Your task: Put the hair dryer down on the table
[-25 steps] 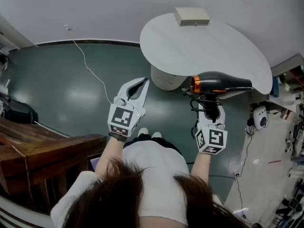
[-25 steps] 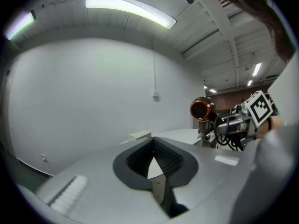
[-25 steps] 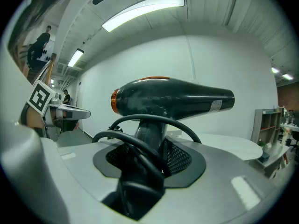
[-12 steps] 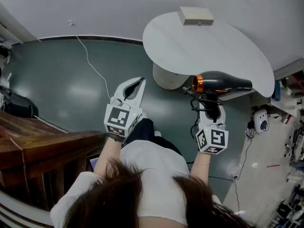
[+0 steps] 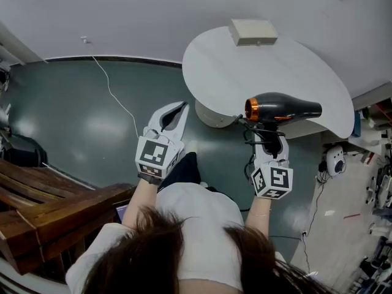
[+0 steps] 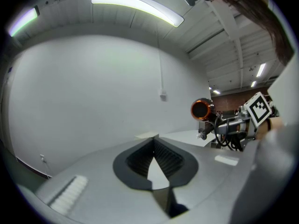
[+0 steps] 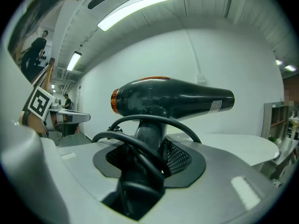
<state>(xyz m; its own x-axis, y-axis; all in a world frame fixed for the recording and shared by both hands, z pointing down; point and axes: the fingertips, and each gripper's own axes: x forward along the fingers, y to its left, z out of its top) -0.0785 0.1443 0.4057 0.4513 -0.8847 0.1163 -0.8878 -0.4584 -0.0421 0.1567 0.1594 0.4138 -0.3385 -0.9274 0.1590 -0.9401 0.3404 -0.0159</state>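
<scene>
Above the near edge of the round white worktop (image 5: pixel 245 66), the black hair dryer (image 5: pixel 283 109) hangs in the air, barrel level, with its orange-ringed end towards the left gripper (image 5: pixel 181 107). The right gripper (image 5: pixel 270 143) pinches the dryer's handle between its jaws, and the black cord (image 7: pixel 140 146) loops around the handle just above them. The left gripper is held over the dark green floor (image 5: pixel 79 115), well apart from the dryer, with its jaw tips pressed together on nothing. A small beige box (image 5: pixel 253 32) sits at the worktop's far edge.
</scene>
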